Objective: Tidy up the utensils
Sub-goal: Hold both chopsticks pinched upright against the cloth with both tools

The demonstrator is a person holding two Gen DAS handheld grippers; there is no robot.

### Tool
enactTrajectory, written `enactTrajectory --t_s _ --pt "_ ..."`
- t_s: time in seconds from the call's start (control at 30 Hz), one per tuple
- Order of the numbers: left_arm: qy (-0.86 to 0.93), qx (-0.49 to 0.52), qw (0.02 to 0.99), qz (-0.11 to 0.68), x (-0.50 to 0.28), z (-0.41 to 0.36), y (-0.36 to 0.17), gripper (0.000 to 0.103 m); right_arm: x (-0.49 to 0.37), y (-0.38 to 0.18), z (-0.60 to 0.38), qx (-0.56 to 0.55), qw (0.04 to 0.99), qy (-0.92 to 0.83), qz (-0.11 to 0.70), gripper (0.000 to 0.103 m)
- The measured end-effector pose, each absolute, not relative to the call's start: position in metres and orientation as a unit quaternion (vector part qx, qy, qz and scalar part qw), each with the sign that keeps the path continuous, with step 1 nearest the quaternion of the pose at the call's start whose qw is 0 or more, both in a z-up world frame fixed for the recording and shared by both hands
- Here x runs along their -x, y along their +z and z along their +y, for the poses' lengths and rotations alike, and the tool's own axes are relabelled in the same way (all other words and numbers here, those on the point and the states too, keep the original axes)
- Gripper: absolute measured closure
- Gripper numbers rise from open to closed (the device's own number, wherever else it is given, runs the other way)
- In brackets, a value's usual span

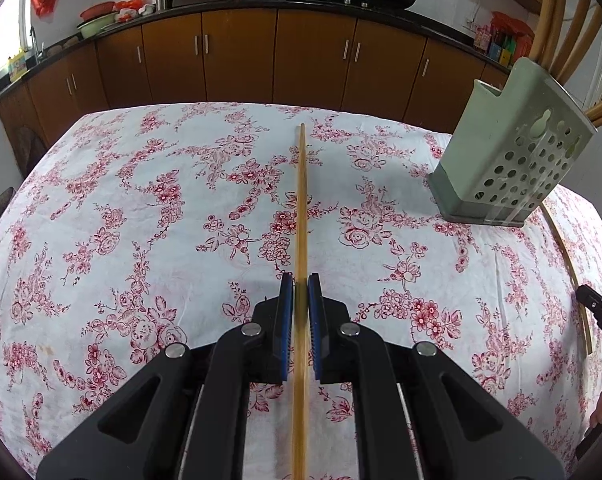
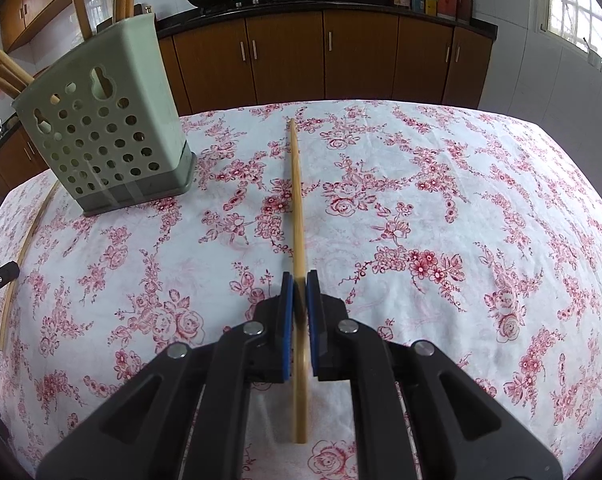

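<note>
Bamboo-coloured and slender, one chopstick is clamped between the blue pads of the left gripper, its shaft running straight ahead over the floral tablecloth toward the far table edge. A second chopstick is gripped the same way by the right gripper, whose blue pads are closed against it; its near end is seen ending just behind the fingers.

A pale green perforated utensil holder is stood upright on the cloth between the two grippers, to the right in the left wrist view and to the left in the right wrist view. More chopsticks are seen leaning out of its top.

A third loose chopstick is laid flat on the cloth beside the holder, close to the right gripper's tip in the left wrist view, and is seen again in the right wrist view.

Bare cloth is left on the outer side of each held chopstick. Beyond the far table edge, a gap is seen before the brown cabinets.
</note>
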State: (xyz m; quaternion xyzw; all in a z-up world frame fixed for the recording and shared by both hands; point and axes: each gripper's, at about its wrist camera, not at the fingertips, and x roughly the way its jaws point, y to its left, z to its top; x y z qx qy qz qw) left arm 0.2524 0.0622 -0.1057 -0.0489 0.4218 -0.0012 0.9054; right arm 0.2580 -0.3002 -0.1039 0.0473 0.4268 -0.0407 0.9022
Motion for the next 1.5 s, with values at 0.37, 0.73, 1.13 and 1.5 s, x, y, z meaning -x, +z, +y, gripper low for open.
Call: enactTrajectory --t_s 0.37,0.73,1.13,1.5 --pt "-0.002 0.054 0.905 0.421 -0.252 0.064 -0.106 0.094 -0.257 -0.104 -0.297 -0.035 0.902 -0.044 0.428 0.094" --pt "0.000 0.049 0.905 0.422 -0.252 0.063 -0.106 0.094 -0.255 -0.104 -0.299 -0.034 0.902 -0.043 0.428 0.094" --pt "-0.005 0.056 0.905 0.421 -0.239 0.064 -0.107 0.094 -0.236 -0.103 -0.299 -0.049 0.902 -0.033 0.427 0.094" --pt "-0.006 0.037 0.905 0.423 -0.216 0.058 -0.106 0.094 -0.225 -0.102 -0.298 -0.054 0.902 -0.018 0.428 0.094"
